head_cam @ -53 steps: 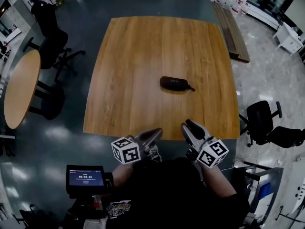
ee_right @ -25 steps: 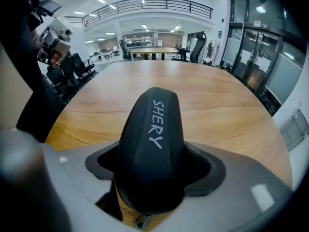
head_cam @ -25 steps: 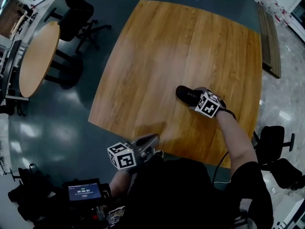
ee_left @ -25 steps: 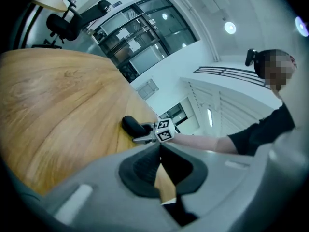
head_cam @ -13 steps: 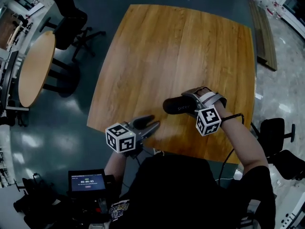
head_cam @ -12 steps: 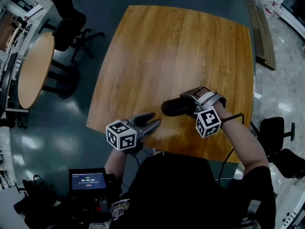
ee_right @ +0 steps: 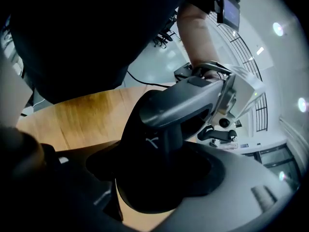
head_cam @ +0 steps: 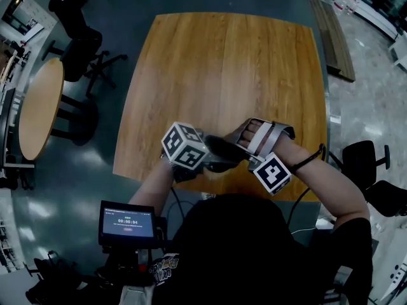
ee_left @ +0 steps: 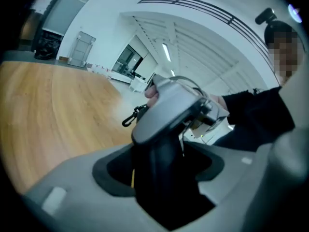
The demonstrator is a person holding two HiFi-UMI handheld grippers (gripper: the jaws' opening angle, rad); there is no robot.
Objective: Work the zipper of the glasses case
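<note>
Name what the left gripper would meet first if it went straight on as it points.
Most likely the glasses case, already between the left gripper's jaws, which have just been opening; the right gripper holds it.

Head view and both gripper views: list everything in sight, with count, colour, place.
square table: 1, light wood, centre
glasses case: 1, black, held over the table's near edge
clip: 1, black, on the case's end
round table: 1, wood, left
office chairs: 2, black, one far left, one right
bench: 1, wood, top right
timer screen: 1, black, lit, bottom left
right tongs: 1, grey, shut on the glasses case
left tongs: 1, grey, open, just been opening, case's end between them
marker cubes: 2, white and black, one per tongs
</note>
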